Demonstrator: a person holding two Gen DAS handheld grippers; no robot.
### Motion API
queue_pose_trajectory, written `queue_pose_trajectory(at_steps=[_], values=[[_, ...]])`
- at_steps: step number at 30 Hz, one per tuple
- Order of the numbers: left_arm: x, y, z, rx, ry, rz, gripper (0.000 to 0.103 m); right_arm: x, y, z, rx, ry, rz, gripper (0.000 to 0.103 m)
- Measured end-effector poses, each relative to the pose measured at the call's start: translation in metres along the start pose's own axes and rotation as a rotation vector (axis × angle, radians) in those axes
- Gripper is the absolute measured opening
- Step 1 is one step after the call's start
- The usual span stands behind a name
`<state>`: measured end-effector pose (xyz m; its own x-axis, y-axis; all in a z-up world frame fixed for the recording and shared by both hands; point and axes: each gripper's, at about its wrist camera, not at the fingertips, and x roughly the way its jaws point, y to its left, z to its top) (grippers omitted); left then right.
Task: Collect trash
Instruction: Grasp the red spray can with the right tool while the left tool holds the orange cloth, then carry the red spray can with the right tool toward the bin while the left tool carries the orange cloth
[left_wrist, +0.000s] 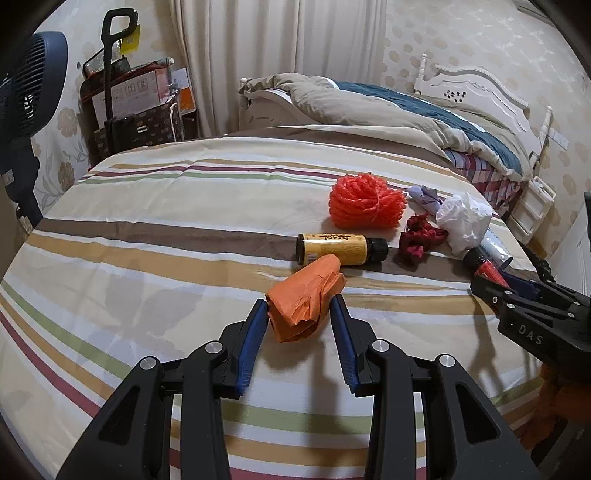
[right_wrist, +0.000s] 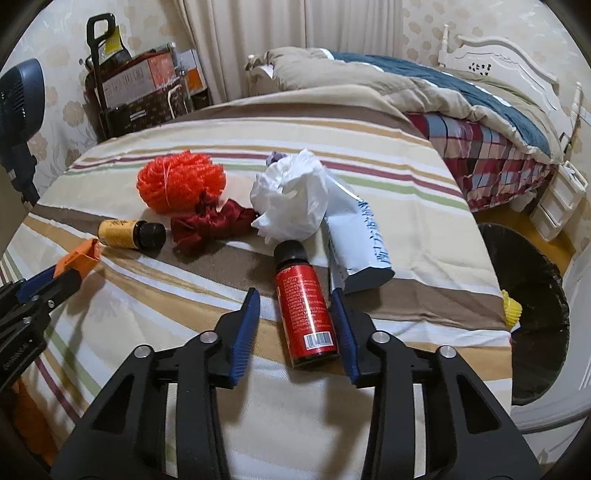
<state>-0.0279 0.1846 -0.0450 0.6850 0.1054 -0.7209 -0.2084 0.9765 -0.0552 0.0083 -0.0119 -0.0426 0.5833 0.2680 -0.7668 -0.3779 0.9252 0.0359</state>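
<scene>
Between the jaws of the left gripper (left_wrist: 299, 308), nearest in its view, sits a crumpled orange paper wad (left_wrist: 304, 306). Both blue pads press on its sides, so it is clamped. The wad looks light and soft and will squash; I think a gentle hold across the middle is enough.

The right gripper (right_wrist: 293, 297) stands around a red bottle (right_wrist: 306, 314) lying on the striped sheet (left_wrist: 147, 221). The right pad is against it, but a small gap shows at the left pad, so it is not yet clamped. The bottle seems stiff, smooth and able to roll; hold it across the body, near the middle.

Farther away lie a yellow bottle (left_wrist: 334, 248), a red cloth (right_wrist: 210, 225), a white plastic bag (right_wrist: 291, 199) and an orange net (left_wrist: 365, 201), all soft except the bottle. To the right, a black bin (right_wrist: 532, 295) stands beside the bed.
</scene>
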Motion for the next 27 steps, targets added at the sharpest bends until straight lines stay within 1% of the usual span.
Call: queue_pose_trajectory(at_steps=[1,3,12,17,23,27], values=[[0.000,0.001,-0.001,-0.001,0.001,-0.002,0.038,0.001,0.000,0.001,-0.002,0.003,-0.001,0.028],[0.000,0.000,-0.001,-0.004,0.000,-0.003,0.038,0.001,0.002,0.000,-0.010,0.006,-0.004,0.024],[-0.006,-0.002,-0.002,-0.014,-0.018,-0.014,0.038,-0.009,0.002,-0.005,-0.007,-0.017,0.012,0.023],[-0.010,-0.009,-0.001,-0.017,-0.019,-0.043,0.038,-0.025,-0.003,-0.008,0.009,-0.048,0.025,0.023],[-0.018,-0.034,0.004,0.015,-0.042,-0.081,0.038,-0.044,-0.023,-0.008,0.048,-0.091,0.014,0.023],[-0.020,-0.058,0.009,0.047,-0.053,-0.126,0.038,-0.055,-0.044,-0.010,0.085,-0.118,-0.014,0.023]])
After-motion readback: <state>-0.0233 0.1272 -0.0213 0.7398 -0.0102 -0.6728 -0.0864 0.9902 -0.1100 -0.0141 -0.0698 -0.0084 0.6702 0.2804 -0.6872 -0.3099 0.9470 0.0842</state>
